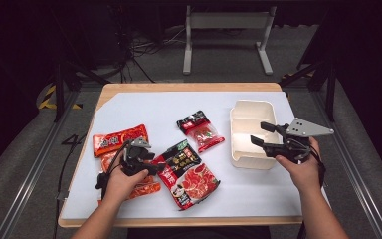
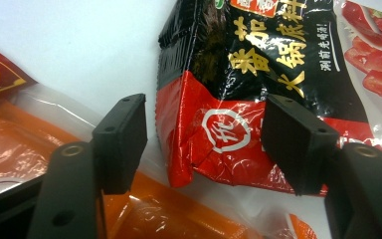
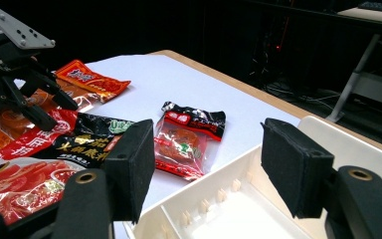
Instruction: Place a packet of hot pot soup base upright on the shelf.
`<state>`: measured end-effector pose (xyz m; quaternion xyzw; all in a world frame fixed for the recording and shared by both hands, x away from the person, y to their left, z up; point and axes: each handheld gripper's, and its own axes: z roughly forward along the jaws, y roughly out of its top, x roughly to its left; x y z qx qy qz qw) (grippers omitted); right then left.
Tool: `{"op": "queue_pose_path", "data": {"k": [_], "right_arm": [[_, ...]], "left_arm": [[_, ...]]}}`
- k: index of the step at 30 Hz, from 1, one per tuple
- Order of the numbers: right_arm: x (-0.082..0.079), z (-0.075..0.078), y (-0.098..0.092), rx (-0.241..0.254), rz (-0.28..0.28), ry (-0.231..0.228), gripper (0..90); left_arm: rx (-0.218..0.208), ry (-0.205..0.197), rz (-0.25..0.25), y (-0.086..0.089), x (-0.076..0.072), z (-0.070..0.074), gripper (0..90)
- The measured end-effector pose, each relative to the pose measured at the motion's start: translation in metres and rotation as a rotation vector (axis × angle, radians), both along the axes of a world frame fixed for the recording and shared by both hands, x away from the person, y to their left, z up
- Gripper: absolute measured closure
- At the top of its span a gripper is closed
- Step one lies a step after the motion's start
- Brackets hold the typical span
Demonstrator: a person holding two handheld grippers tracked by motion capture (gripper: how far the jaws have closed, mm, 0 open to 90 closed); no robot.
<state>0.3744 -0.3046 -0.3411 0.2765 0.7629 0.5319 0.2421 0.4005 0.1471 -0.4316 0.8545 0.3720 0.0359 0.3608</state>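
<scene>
My left fingers straddle the corner of the black-and-red packet; my right fingers are spread over the tray.

On the left gripper (image 2: 204, 144), my fingers (image 2: 122, 142) stand apart, not pressing, either side of the red corner of the black-and-red sauce packet (image 2: 238, 89), which lies flat on the white worktop (image 1: 149, 107) over an orange packet (image 2: 179, 214). The right gripper (image 3: 206, 169) has its fingers apart and empty above the near end of the cream divided tray (image 3: 358, 149), with a small red packet (image 3: 186, 139) just beside that tray.

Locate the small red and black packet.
In the high view the small packet lies mid-table, between the big black pouch and the white tray, touching neither.
</scene>
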Motion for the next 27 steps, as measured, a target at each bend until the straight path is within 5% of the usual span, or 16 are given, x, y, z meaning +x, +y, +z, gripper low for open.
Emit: {"op": "queue_pose_path", "data": {"k": [11, 18, 27], "right_arm": [[-0.0002, -0.0020, 0.0017, 0.022, 0.033, 0.024, 49.4], [0.0000, -0.0025, 0.0036, 0.000, 0.043, 0.033, 50.9], [-0.0007, -0.0016, 0.0040, -0.008, 0.043, 0.023, 52.3]], "left_arm": [[-0.030, 0.102, -0.005, -0.0023, 0.0038, -0.0070, 52.4], [-0.038, 0.108, 0.026, 0.0004, 0.0047, -0.0058, 73.9], [-0.005, 0.042, 0.047, -0.0036, -0.0012, -0.0002, 85.5]]}}
